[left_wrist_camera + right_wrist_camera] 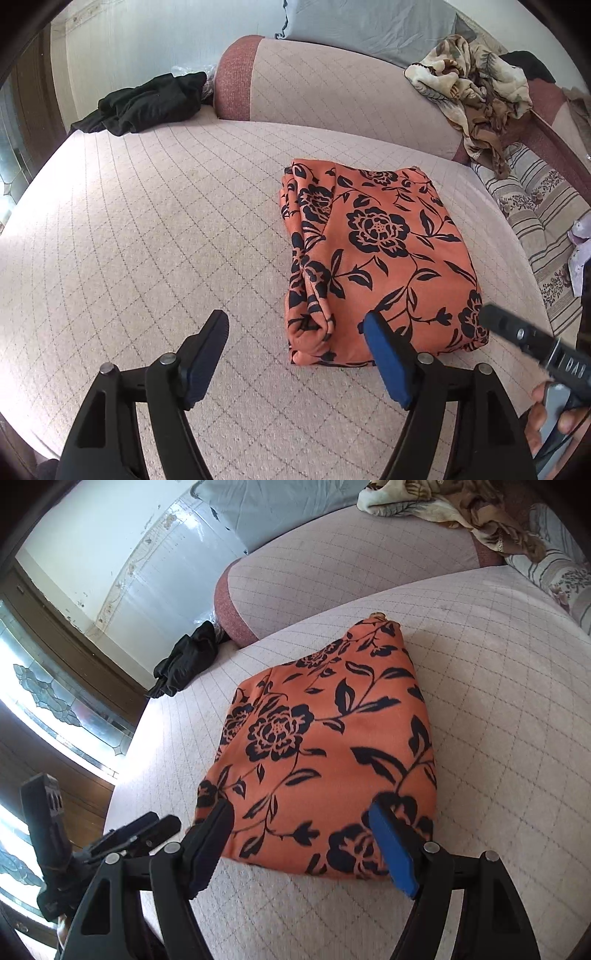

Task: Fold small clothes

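We see the orange flowered cloth (376, 266) lying folded into a compact bundle on the pale quilted bed cover (147, 229); stacked fold edges show on its left side in the left wrist view, flat top layer facing up.

Our left gripper (295, 332) has its jaws spread wide; nothing between them but bed cover; its blue-padded finger (384, 354) overlaps the near edge of the cloth in that view, whether it touches we cannot tell; the other finger is over bare cover, left of the bundle.

Our right gripper (301, 823) is also spread wide; the near edge of the cloth sits between its fingers in the right wrist view, but the pads are not pressing on it; no grip visible.

Each gripper shows up in the other's camera: the right one at the lower right of the left view with a hand (550, 417) on its handle; the left one at the lower left of the right view.

Other items, well apart from the bundle: a black garment (144, 103) at the far left corner of the bed beside the bolster (332, 88); a beige patterned blanket (476, 92) crumpled on the bolster's right end; a striped floral pillow (539, 206) along the right side.
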### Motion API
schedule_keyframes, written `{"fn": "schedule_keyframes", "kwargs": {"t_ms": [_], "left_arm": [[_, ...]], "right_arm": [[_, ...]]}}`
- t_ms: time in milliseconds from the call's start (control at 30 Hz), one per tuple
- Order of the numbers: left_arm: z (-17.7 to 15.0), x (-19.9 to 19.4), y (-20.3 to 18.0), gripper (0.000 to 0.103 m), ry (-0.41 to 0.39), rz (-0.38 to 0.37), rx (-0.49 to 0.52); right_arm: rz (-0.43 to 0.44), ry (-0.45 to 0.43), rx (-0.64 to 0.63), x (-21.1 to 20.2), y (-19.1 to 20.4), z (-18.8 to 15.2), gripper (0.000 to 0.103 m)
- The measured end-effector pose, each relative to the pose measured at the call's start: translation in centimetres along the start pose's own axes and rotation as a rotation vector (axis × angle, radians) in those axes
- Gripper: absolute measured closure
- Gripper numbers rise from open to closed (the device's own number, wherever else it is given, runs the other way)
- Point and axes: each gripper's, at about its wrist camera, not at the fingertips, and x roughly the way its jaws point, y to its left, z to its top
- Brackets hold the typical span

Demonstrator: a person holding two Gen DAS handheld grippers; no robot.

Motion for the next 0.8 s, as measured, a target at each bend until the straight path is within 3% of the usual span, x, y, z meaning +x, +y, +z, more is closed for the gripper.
{"fn": "schedule_keyframes", "kwargs": {"t_ms": [200,367,567,800], "left_arm": [[-1.7,-4.1,-1.8,0.024,-0.087,0.051,0.031],[-3.4,-8.2,-3.6,0.007,-0.202,0.123,0.080],[-3.2,-8.4,-4.5,0.006,-0.176,0.186,0.088],[-3.6,-8.3,-3.5,0.006,-0.142,0.176,0.032]], "right_arm": [[-0.120,-0.022,-0.118,-3.2,1.4,-6.0,0.024],[-0.223,-0.076,-0.216,-6.4,2.7,-7.9,0.020],[-0.380,-0.103,-0.264,-7.9,3.4,-7.0,0.000],[-0.424,-0.098,-0.263,-8.0,3.8,-7.0,0.000]]}}
